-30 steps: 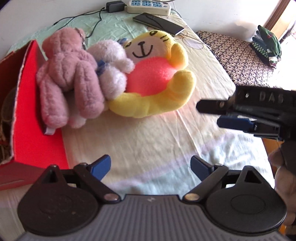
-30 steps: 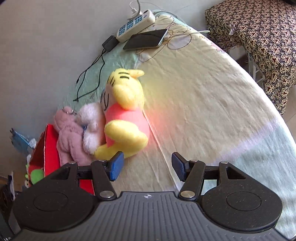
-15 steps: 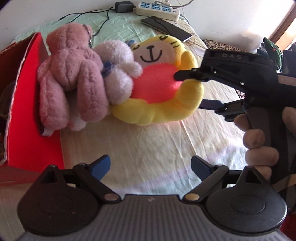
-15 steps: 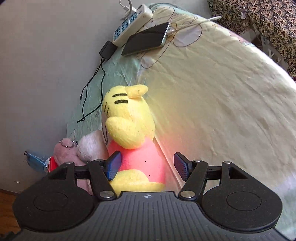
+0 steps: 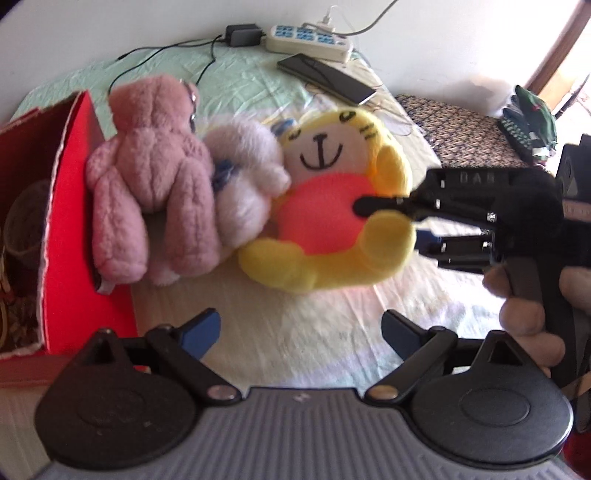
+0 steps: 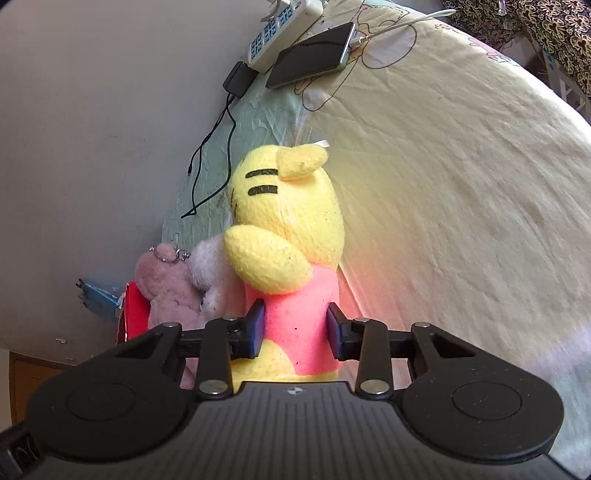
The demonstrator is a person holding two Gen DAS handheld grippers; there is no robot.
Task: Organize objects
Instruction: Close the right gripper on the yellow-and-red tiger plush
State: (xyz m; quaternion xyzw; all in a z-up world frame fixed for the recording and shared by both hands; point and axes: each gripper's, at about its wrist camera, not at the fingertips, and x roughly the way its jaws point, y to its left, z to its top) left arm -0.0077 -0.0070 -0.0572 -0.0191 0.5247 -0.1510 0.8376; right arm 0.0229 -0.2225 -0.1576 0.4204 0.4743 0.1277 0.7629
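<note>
A yellow plush toy (image 5: 332, 254) with a pink belly lies face up on the bed, against a small white plush (image 5: 243, 184) and a pink teddy bear (image 5: 147, 177). The teddy leans on the open red box (image 5: 70, 229) at the left. My right gripper (image 6: 295, 328) is shut on the yellow plush toy (image 6: 288, 214), its blue pads (image 6: 255, 328) pressing both sides of the pink belly. In the left wrist view the right gripper (image 5: 391, 221) comes in from the right, held by a hand (image 5: 524, 310). My left gripper (image 5: 301, 328) hovers open over bare sheet in front of the toys.
A white power strip (image 5: 310, 37), a black charger (image 5: 242, 35) and a dark phone (image 5: 325, 77) lie at the bed's far edge by the wall. A patterned chair cushion (image 5: 472, 133) stands beyond the right edge. Open sheet (image 6: 461, 184) stretches right of the toys.
The right gripper moved in onto the yellow plush and its fingers narrowed onto the pink belly. The left gripper drew slightly closer to the toys and stayed open.
</note>
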